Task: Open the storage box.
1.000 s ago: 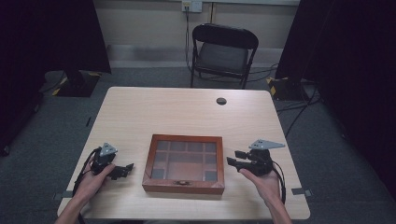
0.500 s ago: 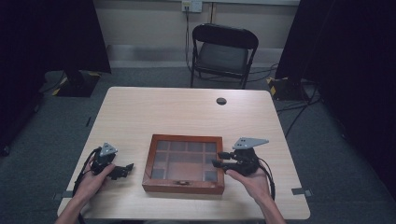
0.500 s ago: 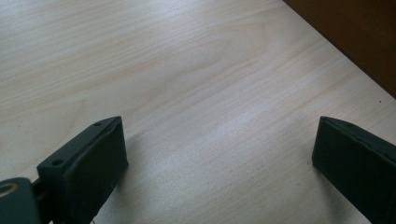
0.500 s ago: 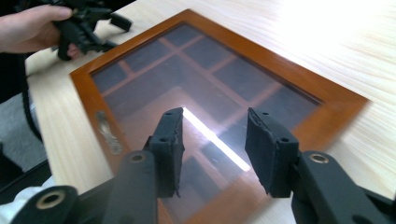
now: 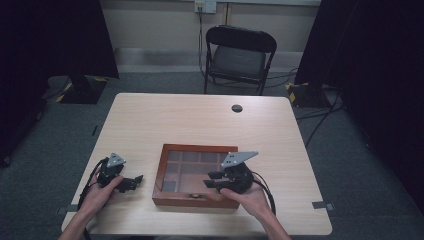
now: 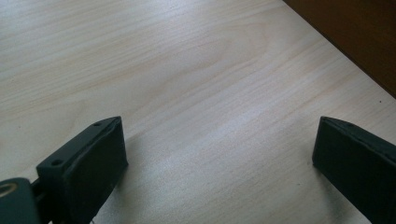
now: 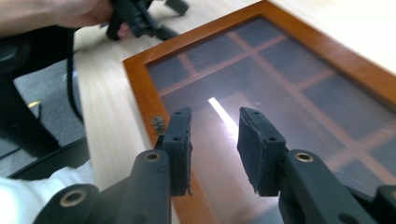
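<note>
Right now the right gripper (image 5: 214,180) hangs over the near edge of the wooden box (image 5: 176,196), its jaws narrowed to a small gap and just closing further, with nothing between them. A small metal knob (image 7: 159,124) sits on the box's front rim just beside the jaws; I'd judge that the place to pinch, since the glass lid (image 7: 280,93) looks slick, rigid and breakable. The box lies at the near middle of the table (image 5: 175,120) and looks stiff and fairly weighty. Off to its side, the left gripper (image 5: 131,182) rests spread wide, empty.
</note>
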The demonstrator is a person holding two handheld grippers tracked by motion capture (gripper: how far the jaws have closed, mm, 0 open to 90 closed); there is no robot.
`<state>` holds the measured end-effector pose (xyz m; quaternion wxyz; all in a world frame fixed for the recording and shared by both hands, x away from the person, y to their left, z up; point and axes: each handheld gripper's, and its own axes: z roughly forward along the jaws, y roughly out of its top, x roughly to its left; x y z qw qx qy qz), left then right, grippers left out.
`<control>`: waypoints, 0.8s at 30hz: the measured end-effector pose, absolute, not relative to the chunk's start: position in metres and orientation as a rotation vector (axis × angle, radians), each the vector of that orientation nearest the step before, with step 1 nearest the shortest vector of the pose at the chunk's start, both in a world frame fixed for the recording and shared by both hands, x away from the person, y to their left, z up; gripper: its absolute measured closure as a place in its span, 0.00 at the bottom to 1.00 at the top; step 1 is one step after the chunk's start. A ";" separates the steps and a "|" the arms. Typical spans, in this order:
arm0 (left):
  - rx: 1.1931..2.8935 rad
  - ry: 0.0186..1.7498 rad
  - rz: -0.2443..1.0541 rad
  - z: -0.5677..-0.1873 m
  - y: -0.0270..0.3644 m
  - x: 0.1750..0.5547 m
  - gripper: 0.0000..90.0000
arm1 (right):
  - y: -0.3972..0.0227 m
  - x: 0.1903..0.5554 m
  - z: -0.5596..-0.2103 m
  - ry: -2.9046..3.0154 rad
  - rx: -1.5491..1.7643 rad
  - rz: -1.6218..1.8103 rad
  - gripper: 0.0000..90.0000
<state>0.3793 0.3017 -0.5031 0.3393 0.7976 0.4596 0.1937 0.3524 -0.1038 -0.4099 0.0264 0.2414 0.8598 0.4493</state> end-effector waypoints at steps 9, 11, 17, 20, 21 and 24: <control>2.085 1.191 0.505 -0.503 0.302 0.380 0.02 | -0.077 0.349 -0.425 2.779 0.610 1.361 0.81; 2.089 1.188 0.507 -0.503 0.302 0.380 0.02 | -0.075 0.348 -0.426 2.788 0.605 1.361 0.81; 2.092 1.186 0.503 -0.503 0.303 0.381 0.01 | -0.066 0.344 -0.435 2.826 0.564 1.346 0.83; 2.092 1.187 0.504 -0.503 0.303 0.381 0.01 | -0.066 0.344 -0.437 2.832 0.557 1.334 0.84; 2.092 1.186 0.503 -0.503 0.303 0.381 0.01 | -0.065 0.344 -0.438 2.829 0.543 1.330 0.86; 2.092 1.187 0.503 -0.503 0.303 0.381 0.01 | -0.065 0.344 -0.437 2.829 0.540 1.325 0.87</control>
